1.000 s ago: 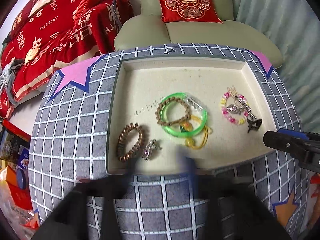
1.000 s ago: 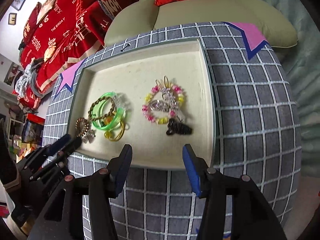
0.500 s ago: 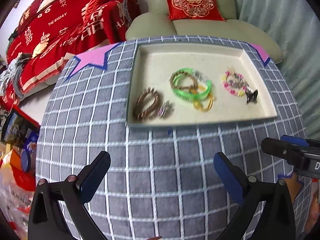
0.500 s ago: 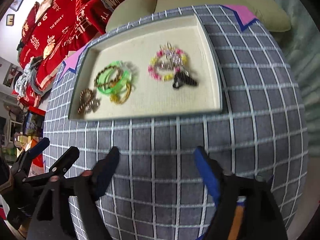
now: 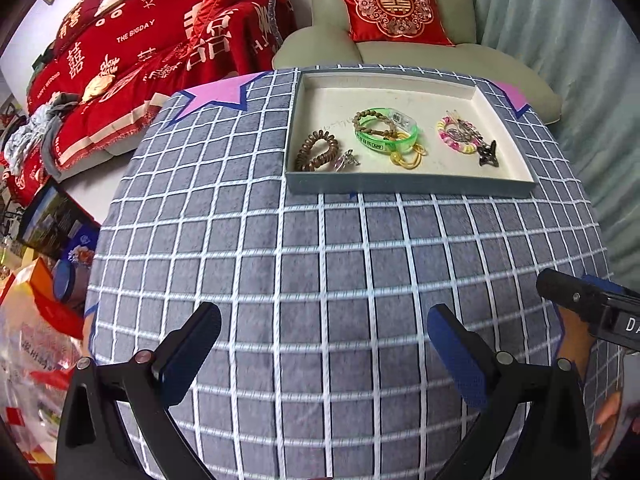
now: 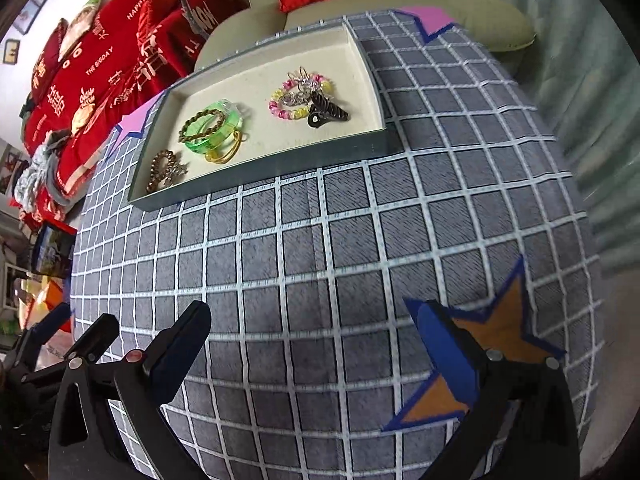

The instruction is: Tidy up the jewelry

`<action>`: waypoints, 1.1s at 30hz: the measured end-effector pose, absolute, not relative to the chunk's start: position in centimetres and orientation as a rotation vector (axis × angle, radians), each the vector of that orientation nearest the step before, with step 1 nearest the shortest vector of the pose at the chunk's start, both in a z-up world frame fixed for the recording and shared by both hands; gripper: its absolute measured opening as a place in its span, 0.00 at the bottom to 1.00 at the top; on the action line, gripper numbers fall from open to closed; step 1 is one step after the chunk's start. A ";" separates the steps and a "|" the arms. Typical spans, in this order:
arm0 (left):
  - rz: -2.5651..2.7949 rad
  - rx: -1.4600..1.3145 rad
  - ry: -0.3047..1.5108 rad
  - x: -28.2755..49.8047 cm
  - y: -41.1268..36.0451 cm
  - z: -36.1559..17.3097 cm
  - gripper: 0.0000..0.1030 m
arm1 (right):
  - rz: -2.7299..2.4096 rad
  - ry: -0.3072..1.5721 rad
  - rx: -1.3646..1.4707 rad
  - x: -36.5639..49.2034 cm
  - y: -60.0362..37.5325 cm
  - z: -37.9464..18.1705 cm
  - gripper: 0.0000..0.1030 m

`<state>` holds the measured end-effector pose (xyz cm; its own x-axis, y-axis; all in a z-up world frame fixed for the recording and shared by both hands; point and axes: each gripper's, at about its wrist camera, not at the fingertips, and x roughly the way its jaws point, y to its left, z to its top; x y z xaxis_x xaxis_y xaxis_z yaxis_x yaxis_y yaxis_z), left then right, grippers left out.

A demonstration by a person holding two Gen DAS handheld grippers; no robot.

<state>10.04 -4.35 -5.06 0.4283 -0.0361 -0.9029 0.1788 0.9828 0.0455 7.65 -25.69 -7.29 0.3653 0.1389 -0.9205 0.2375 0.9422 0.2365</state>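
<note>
Grey checked cloth (image 5: pixel 320 264) covers the desk, soft and napped, with white grid lines and felt stars at its corners. Lowest in each frame, both tools have pulled well back from the tray since a second ago, when their tips hung right at its near rim. The left gripper (image 5: pixel 324 344) and the right gripper (image 6: pixel 312 340) now hover over bare cloth, fingers (image 5: pixel 456 356) spread wide and holding nothing, so I judge the sorting finished or paused.

Farther up, the shallow cream-lined tray (image 5: pixel 408 186) with its grey wall holds all the jewelry in loose groups: a brown coiled hair tie (image 5: pixel 316 150), a glossy translucent green bangle (image 5: pixel 386 134) with a wooden bead bracelet laid on it, yellow elastic loops (image 5: pixel 408 158), a pink and yellow bead bracelet (image 5: pixel 456 138) and a black ridged clip (image 5: pixel 488 154).

Beyond stand a pale sofa (image 5: pixel 400 54) and red bedding (image 5: pixel 132 52).
</note>
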 end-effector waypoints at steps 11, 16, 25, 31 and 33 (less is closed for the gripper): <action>-0.112 0.105 1.081 5.3 -2.0 -2.3 1.00 | -0.137 1.083 0.244 2.2 -23.8 -2.8 1.00; -0.112 0.103 1.069 3.6 -1.4 -1.2 1.00 | -0.165 1.031 0.223 0.2 -23.6 -0.8 1.00; -0.132 0.133 1.059 1.5 -1.1 -0.7 1.00 | -0.192 1.021 0.211 -1.7 -23.5 0.4 1.00; -0.138 0.127 1.064 1.1 -0.8 -0.5 1.00 | -0.186 1.014 0.187 -2.0 -23.0 1.0 1.00; -0.142 0.127 1.063 1.1 -0.7 -0.5 1.00 | -0.185 1.013 0.182 -2.0 -22.8 1.1 1.00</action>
<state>1.07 -0.72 -0.47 0.4787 -0.0542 -0.8763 0.1769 0.9836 0.0358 -2.05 -22.82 1.08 0.5164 -0.0692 -0.8535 0.2372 0.9693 0.0649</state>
